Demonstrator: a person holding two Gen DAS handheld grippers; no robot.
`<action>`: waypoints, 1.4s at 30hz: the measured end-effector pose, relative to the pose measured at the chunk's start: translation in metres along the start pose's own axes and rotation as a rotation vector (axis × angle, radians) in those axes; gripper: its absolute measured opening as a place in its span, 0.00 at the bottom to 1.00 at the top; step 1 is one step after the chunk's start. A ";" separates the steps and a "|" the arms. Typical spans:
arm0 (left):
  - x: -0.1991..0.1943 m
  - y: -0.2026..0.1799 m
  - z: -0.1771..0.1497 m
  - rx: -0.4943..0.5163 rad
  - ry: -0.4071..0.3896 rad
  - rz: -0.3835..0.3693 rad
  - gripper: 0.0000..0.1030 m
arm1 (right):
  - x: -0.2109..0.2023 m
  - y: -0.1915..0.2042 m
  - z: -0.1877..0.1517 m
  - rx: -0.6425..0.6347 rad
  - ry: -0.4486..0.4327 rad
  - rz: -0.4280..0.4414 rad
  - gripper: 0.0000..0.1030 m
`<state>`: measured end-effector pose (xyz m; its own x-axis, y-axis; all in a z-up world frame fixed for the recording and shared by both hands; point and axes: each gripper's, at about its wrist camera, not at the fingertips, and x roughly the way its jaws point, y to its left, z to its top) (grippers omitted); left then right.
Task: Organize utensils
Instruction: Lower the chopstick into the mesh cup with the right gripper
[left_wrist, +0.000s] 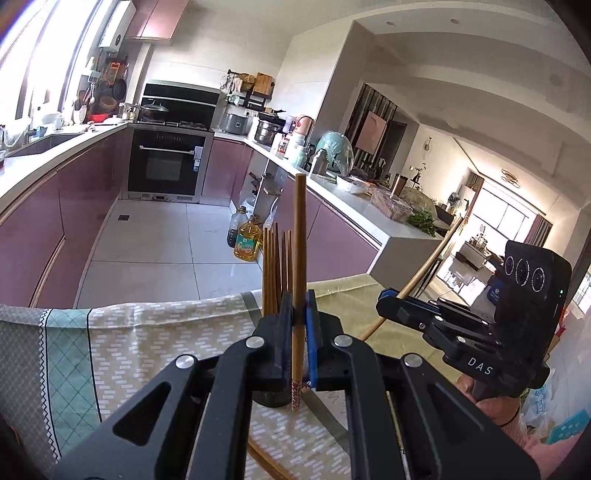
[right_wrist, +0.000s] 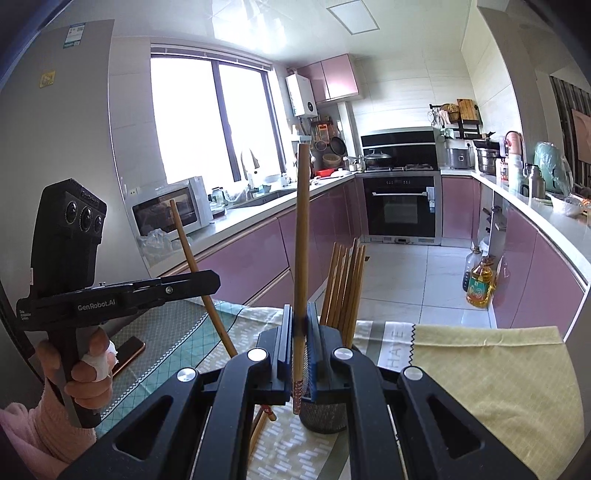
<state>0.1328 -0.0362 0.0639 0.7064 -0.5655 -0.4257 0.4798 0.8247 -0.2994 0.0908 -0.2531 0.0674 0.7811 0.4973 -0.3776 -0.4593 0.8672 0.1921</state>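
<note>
Kitchen table: left tool (left_wrist: 298, 325) and right tool (right_wrist: 302, 332) each clamp one upright chopstick (left_wrist: 300, 236).

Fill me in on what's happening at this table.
A person is sorting chopsticks with a handheld gripper in each hand. The left gripper has its jaws shut on one chopstick, held upright, and the right gripper grips another chopstick the same way. Both hang over a dark holder on the tablecloth that already has several chopsticks standing in it.
</note>
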 end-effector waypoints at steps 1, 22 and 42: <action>0.000 -0.001 0.003 0.001 -0.007 -0.001 0.07 | 0.000 0.000 0.001 -0.001 -0.004 -0.001 0.06; 0.018 -0.007 0.030 0.034 -0.067 0.057 0.07 | 0.008 -0.001 0.016 -0.010 -0.057 -0.029 0.06; 0.043 -0.012 0.018 0.105 0.044 0.135 0.07 | 0.039 -0.010 0.004 0.025 0.033 -0.055 0.06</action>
<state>0.1670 -0.0699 0.0644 0.7459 -0.4474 -0.4933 0.4355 0.8881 -0.1470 0.1278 -0.2428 0.0545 0.7903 0.4485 -0.4175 -0.4052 0.8936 0.1928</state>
